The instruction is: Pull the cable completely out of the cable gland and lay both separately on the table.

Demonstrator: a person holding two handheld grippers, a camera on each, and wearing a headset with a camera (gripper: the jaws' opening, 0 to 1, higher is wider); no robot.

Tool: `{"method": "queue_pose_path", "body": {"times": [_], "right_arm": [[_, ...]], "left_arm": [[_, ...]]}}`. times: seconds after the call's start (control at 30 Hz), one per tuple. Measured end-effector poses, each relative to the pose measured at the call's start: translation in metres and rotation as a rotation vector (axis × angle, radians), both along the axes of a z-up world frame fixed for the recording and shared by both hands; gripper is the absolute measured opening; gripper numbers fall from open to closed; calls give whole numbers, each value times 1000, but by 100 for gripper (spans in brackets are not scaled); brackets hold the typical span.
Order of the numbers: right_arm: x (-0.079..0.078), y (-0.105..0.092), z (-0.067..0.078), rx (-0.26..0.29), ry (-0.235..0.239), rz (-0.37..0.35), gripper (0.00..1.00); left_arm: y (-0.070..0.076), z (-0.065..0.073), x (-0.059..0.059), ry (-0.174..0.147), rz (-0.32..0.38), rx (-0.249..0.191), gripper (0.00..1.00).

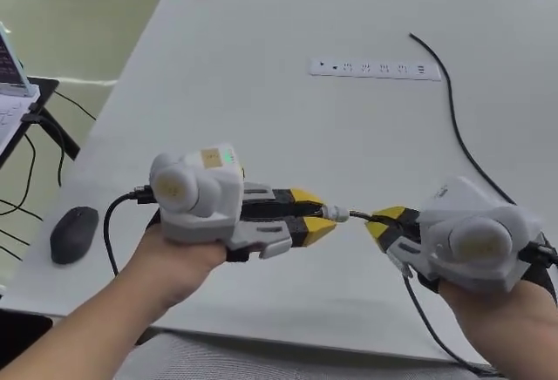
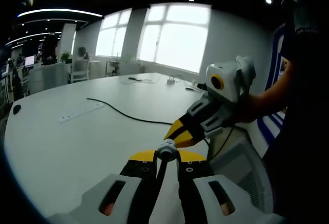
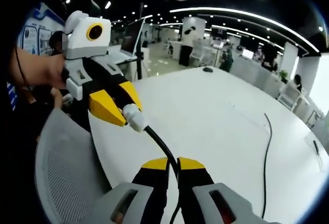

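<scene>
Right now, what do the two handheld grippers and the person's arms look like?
The left gripper and right gripper are built alike: rounded white-grey housings and black jaws with yellow tips. The left one carries a lit green light and a tan square on top, and a black lead loops from its rear. The forearms are bare.

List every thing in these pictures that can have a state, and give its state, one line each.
left gripper: shut on the cable gland
right gripper: shut on the cable
cable gland: held above the table, cable through it
cable: not yet pulled free of the cable gland
power strip: lying flat on the table
</scene>
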State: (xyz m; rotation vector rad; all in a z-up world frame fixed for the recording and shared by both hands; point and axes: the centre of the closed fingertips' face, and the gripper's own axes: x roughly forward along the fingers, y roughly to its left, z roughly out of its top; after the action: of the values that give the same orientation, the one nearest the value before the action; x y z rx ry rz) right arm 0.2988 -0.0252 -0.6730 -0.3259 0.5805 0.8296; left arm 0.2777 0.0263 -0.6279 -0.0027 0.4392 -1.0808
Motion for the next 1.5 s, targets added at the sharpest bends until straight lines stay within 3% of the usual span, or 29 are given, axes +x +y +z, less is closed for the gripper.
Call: {"method": "queue_pose_path", "body": {"times": [0.33, 0.47, 0.73, 0.8, 1.0, 1.2, 1.27, 1.33, 1.4, 1.5], "right_arm": [[8, -20, -19, 94, 121, -131, 0], [7, -27, -29, 144, 204, -205, 0], [6, -37, -48, 157, 280, -272, 0], [5, -39, -51, 182, 315, -298, 0], [5, -37, -51, 191, 319, -300, 0], [6, -39, -47, 159, 265, -260, 0], [7, -39, -47, 164, 266, -251, 1], [8, -39, -46, 141, 239, -215, 1], [9, -41, -44, 121, 210, -206, 1], [9, -41, -41, 96, 180, -184, 1]], "left_arm": [[3, 2, 2, 1, 3, -6, 15], [5, 2, 3, 2, 6, -6, 15], [5, 0, 4, 3, 11, -5, 15], [5, -1, 5, 4, 12, -5, 15], [3, -2, 6, 5, 13, -8, 15], [3, -1, 7, 4, 19, -10, 15], [4, 0, 8, 5, 23, -13, 15], [4, 0, 8, 30, 27, -28, 15], [3, 1, 9, 10, 26, -18, 15], [3, 2, 9, 16, 29, -23, 15]]}}
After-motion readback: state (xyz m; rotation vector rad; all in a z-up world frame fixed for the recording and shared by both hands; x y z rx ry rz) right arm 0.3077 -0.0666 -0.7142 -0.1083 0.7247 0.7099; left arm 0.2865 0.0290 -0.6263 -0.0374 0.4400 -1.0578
